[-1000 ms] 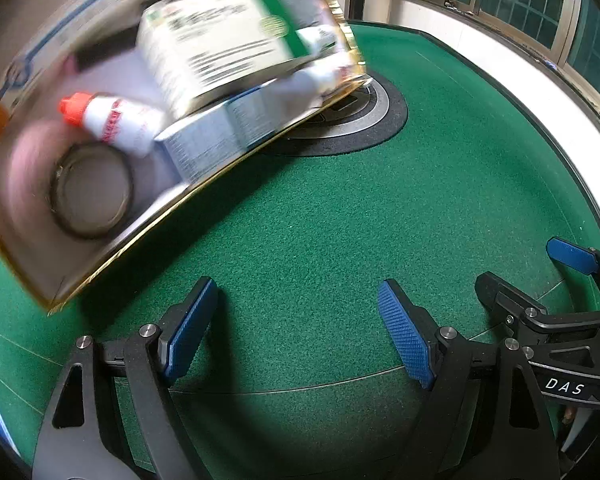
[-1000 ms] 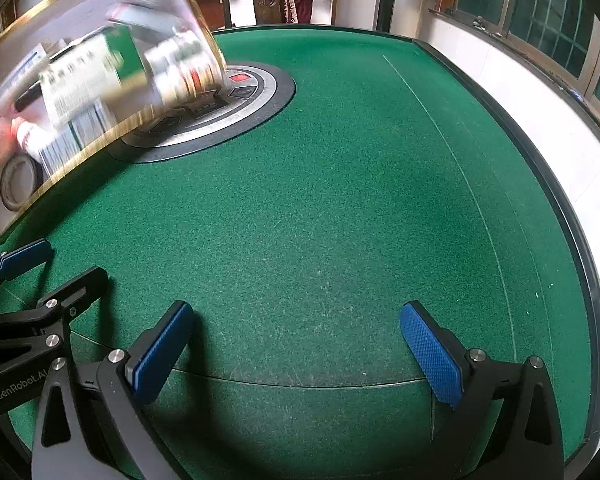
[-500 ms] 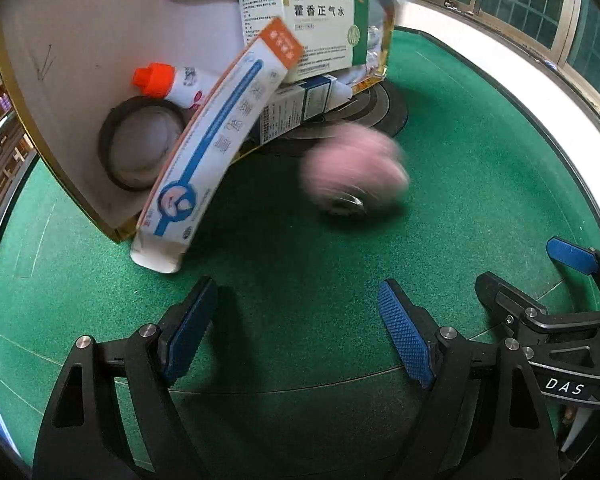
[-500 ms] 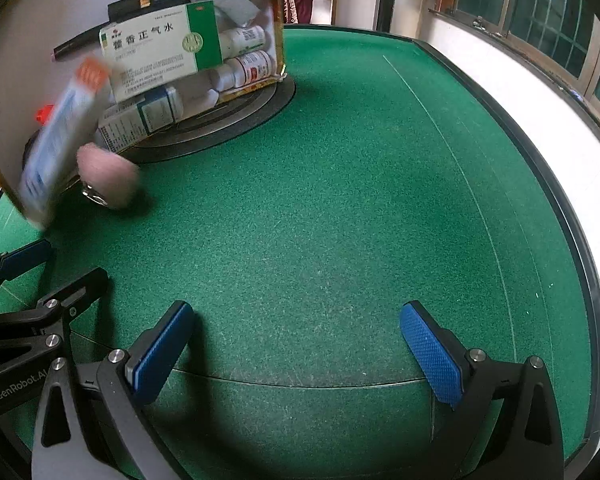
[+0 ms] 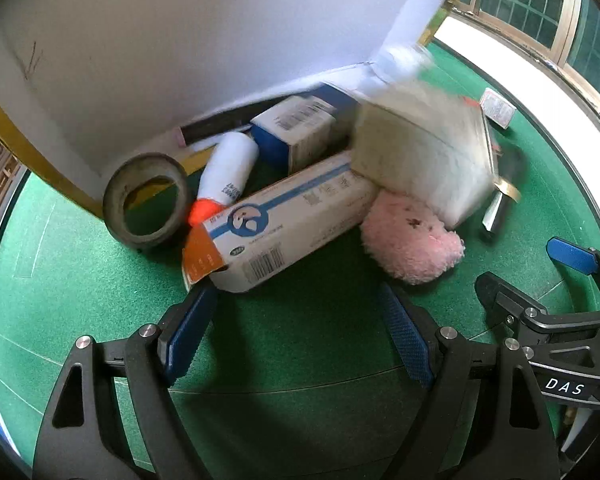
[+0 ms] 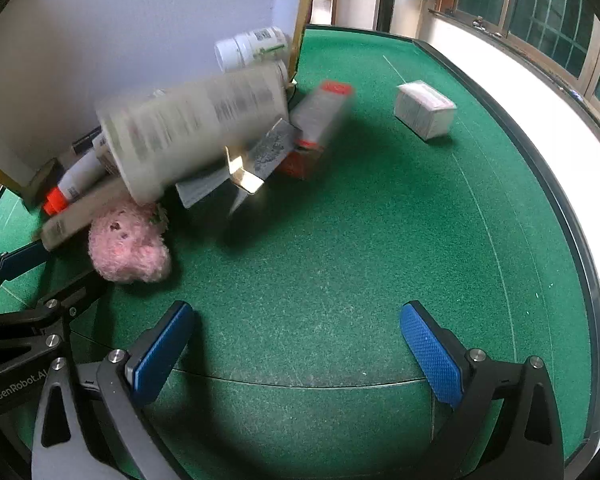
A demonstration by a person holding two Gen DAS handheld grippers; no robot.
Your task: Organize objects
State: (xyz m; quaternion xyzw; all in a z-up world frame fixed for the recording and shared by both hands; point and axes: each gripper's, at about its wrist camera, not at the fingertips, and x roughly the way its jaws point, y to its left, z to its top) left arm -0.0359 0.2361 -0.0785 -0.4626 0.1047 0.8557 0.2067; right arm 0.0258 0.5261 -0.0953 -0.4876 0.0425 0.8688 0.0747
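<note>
At the far left a tilted white box [image 5: 148,48] with a gold rim stands steeply on the green tabletop [image 5: 300,344], its contents spilling out. A tape roll [image 5: 146,200] rests at the box's lower edge, touching a white bottle with an orange cap [image 5: 226,182]. Just beside that lies a long blue-striped carton [image 5: 288,228], and behind it a blue and white carton [image 5: 296,132]. A blurred large carton [image 5: 424,152] looks to be mid-tumble above a pink plush toy [image 5: 412,236]. Further right, a red-ended box [image 6: 320,128] is blurred too, and a small white box [image 6: 424,114] sits well apart. The left tool [image 5: 296,336] and right tool [image 6: 296,352] both hang with fingers spread wide, holding nothing. Judging from this, organizing has not started: everything is in a heap and all sorting remains
</note>
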